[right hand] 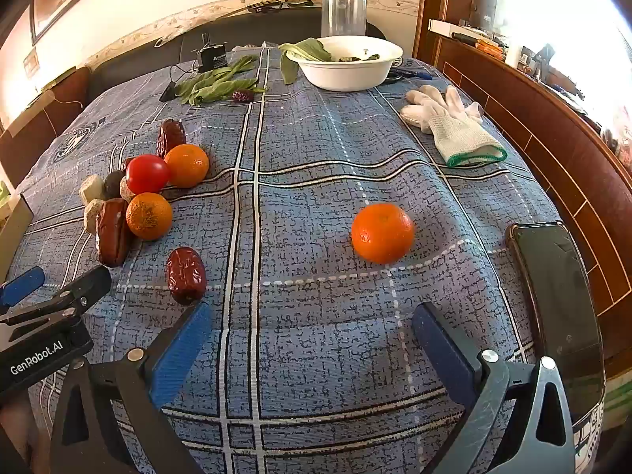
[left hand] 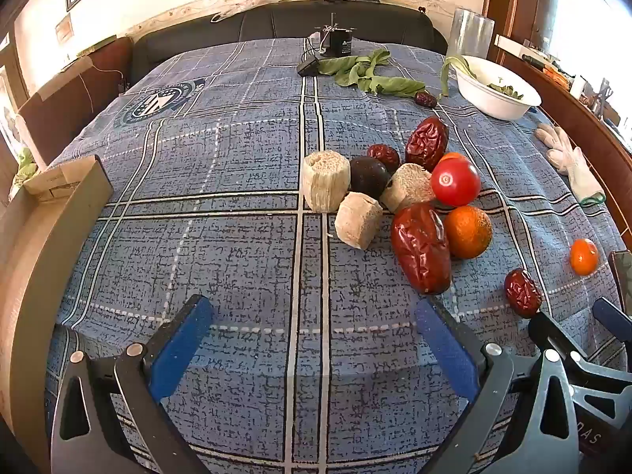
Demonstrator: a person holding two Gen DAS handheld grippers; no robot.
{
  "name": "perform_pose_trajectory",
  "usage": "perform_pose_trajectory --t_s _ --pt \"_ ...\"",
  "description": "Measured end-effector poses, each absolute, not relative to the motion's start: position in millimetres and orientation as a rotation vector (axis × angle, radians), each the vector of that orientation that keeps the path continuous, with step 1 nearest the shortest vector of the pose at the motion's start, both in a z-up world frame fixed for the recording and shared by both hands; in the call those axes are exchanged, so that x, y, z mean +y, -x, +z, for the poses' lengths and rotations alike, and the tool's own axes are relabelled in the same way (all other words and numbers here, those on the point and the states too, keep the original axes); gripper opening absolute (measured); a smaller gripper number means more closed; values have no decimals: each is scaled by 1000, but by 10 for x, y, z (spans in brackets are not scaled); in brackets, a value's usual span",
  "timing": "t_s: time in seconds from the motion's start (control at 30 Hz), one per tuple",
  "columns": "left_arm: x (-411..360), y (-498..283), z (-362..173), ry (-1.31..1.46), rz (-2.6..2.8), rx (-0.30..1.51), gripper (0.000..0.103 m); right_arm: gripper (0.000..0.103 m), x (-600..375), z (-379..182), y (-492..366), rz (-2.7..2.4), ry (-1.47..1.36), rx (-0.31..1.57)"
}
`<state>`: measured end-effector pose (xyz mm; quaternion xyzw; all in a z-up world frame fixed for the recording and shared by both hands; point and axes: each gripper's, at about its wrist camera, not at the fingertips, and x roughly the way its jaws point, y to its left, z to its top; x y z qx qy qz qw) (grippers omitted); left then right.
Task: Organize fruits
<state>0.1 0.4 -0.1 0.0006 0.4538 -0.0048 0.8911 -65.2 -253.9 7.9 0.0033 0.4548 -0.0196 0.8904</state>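
L gripper point(left hand: 314, 318) hung low over the blue plaid cloth point(left hand: 237, 237), jaws spread wide w/ nothing btwn the blue pads, only cloth. Just past its right pad lay a big wrinkled red date point(left hand: 422, 247), touching a speckled orange point(left hand: 468, 231); behind those a red tomato point(left hand: 455, 181) sat against the pile, w/ three pale fibrous chunks point(left hand: 326, 179), a dark round fruit point(left hand: 369, 177) and two more dates point(left hand: 426, 143) packed close. R gripper point(right hand: 310, 322) was also wide open and held nothing, hovering over bare cloth. Its left pad tip was just beside a lone date point(right hand: 185, 275); a bright orange point(right hand: 382, 232) sat apart from the pile, ahead and slightly right of the jaws, not touching either pad. Same pile showed far left in the right wrist view, incl. a second orange point(right hand: 187, 165) behind the tomato. A dark phone point(right hand: 561, 308) lay along the right edge of the cloth, near the R gripper. Farther back: white gloves point(right hand: 454, 124), a white bowl point(right hand: 347, 75) w/ greens inside, loose green leaves point(right hand: 215, 85) w/ a small date point(right hand: 241, 95) beside them, and a small black device point(right hand: 212, 58) at the far edge. A cardboard box point(left hand: 55, 181) stood at left of the L gripper.
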Motion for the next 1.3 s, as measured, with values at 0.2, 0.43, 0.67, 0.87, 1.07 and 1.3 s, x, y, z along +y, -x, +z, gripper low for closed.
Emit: perform_pose_trajectory --t_s 0.2,0.43,0.67,0.87,1.07,1.3 --pt "1 0 0 -7 -7 941 103 103 -2533 72 644 -41 -7 942" --pt "1 0 0 -7 -7 941 103 103 -2525 64 633 -41 -6 942" --pt "1 -2 -1 -5 -6 942 103 103 -2518 56 623 -41 -7 942" --pt "14 -7 16 -24 -38 995 103 103 -2516 62 647 -35 -17 974" --pt "14 28 6 -33 -55 997 103 103 -2519 97 776 -69 -38 1012" --pt "141 148 104 29 -130 1009 102 103 -2499 90 793 -86 -41 993"
